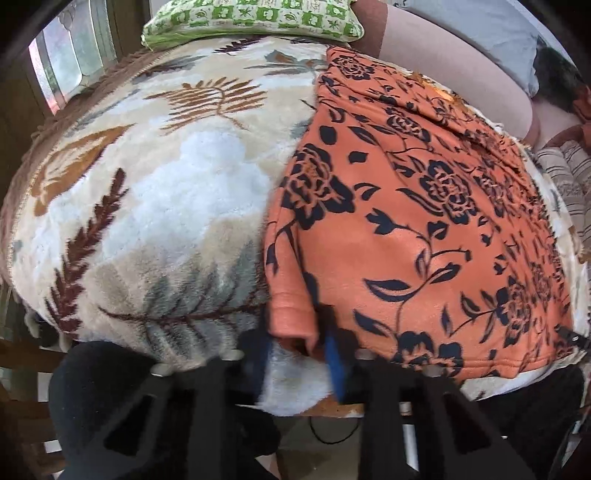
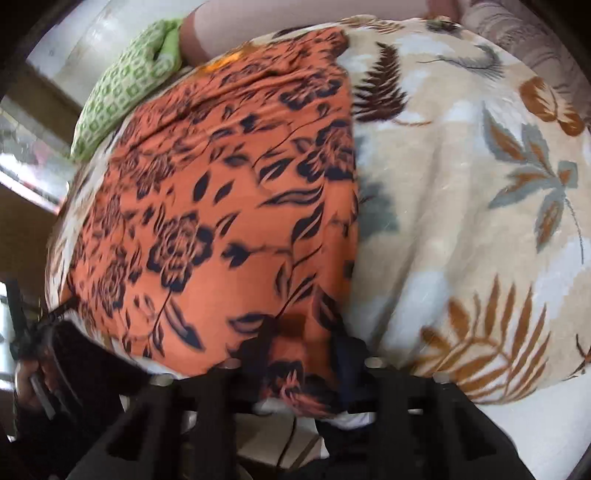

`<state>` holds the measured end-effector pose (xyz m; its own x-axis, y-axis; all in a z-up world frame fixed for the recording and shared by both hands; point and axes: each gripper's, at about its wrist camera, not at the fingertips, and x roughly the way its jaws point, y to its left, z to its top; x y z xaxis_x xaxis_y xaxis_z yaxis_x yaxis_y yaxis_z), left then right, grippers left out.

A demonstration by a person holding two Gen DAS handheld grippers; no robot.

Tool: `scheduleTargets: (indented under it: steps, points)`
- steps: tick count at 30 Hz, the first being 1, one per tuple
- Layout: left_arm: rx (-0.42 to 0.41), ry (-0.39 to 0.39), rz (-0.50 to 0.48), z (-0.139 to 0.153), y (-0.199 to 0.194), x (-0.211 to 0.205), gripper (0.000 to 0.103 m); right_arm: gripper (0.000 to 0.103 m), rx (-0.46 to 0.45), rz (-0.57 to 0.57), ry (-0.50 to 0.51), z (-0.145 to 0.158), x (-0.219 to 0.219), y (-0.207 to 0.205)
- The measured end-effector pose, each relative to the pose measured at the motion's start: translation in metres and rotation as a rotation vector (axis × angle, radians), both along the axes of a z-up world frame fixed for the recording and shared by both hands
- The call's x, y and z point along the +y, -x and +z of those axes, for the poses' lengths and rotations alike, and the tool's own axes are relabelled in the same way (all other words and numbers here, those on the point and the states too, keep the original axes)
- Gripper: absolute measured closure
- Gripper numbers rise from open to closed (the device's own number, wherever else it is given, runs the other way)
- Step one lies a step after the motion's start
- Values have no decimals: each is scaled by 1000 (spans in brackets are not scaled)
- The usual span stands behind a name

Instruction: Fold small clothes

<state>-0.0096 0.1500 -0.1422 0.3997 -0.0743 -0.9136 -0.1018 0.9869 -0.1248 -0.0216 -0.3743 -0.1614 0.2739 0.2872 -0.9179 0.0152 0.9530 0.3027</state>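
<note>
An orange garment with a black flower print (image 1: pixel 406 221) lies flat on a plush leaf-patterned blanket (image 1: pixel 166 203). My left gripper (image 1: pixel 295 354) is at the garment's near left corner, shut on the folded hem there, which sits between a blue-padded finger (image 1: pixel 334 363) and the other finger. In the right wrist view the same garment (image 2: pixel 221 203) fills the left half of the blanket (image 2: pixel 461 221). My right gripper (image 2: pixel 303 365) is at the near right corner, its fingers closed on bunched orange cloth.
A green patterned pillow (image 1: pixel 251 18) lies at the far edge of the bed. A person (image 1: pixel 561 85) and striped cloth (image 1: pixel 569 184) are at the far right. A window (image 1: pixel 62 66) is at the left. The blanket's near edge drops off just below both grippers.
</note>
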Motion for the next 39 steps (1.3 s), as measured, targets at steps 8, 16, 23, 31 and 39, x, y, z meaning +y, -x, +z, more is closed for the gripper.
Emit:
scheduleTargets:
  steps: [8,16,23,31,39]
  points:
    - [10,29,-16,-1,-3,0,89,89,70,-106,-249,-17,-42,0]
    - [-26,129,-45,26,-8,10,94,96,59,-134,-547,-12,-51,-2]
    - [-202,180,-111,117,-90,10,94,96,-145,-181,-792,43,-75,-71]
    - [-323,160,-27,127,-302,9,47,90,-334,-275,-776,74,-109,-259]
    - [-244,44,44,45,-307,32,28,21,-251,-295,-448,10,-84,-267]
